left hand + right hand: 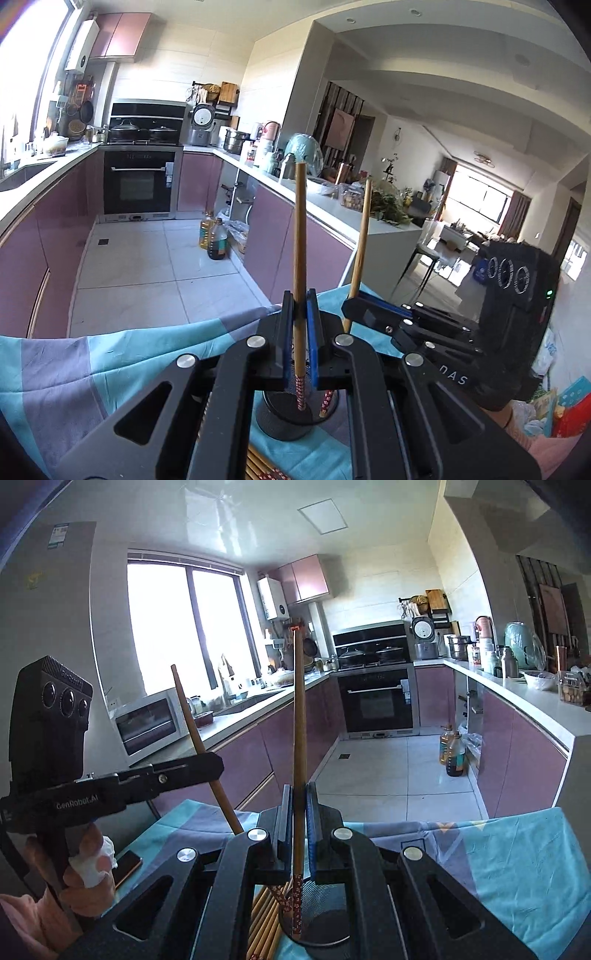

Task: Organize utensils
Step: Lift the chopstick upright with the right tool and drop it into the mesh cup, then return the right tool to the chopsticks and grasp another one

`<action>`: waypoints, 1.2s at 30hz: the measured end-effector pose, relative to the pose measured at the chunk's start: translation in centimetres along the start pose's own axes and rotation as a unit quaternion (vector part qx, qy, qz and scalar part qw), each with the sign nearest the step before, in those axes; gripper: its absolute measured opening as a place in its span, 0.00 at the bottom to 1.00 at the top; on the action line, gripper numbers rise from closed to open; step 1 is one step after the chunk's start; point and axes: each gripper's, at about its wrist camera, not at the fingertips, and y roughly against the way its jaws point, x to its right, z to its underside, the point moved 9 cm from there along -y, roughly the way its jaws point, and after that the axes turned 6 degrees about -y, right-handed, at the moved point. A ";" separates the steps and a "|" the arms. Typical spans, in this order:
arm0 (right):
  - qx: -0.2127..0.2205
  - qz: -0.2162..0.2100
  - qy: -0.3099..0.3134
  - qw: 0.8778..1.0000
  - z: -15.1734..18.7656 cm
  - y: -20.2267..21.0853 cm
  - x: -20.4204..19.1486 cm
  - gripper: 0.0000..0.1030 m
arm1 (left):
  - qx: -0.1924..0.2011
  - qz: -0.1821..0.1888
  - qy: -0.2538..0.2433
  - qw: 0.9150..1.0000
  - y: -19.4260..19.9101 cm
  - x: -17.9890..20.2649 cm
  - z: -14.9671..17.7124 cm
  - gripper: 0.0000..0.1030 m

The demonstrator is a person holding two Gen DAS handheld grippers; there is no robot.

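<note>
My left gripper (300, 300) is shut on a bamboo chopstick (300, 229) that stands upright. Its red patterned end dips into a black mesh holder (275, 424) on the cloth below. My right gripper (351, 303), close on the right, is shut on a second chopstick (360, 251), which leans slightly with its patterned tip also in the holder. In the right wrist view the right gripper (298, 789) clamps its upright chopstick (298, 720) over the holder (327, 928). There the left gripper (216, 762) holds its slanted chopstick (192, 720).
Several more chopsticks (264, 915) lie on the teal and grey tablecloth (517, 867) beside the holder. A phone (127, 864) rests at the left, near a hand (86, 882) gripping a tissue. Beyond the table edge are the kitchen floor and pink cabinets.
</note>
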 end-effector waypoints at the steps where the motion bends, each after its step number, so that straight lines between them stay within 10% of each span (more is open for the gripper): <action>1: -0.004 0.005 0.001 1.000 0.2 -0.5 0.3 0.05 | -0.007 -0.001 -0.001 1.000 -0.7 -0.1 0.3 0.07; 17: -0.149 0.062 0.006 0.987 7.4 -6.6 3.0 0.06 | -0.132 -0.016 -0.015 0.991 -9.9 -0.5 8.5 0.08; 36: -0.103 0.029 0.003 0.994 6.6 -2.5 0.2 0.21 | -0.072 -0.086 0.000 0.994 -3.9 -6.3 11.3 0.36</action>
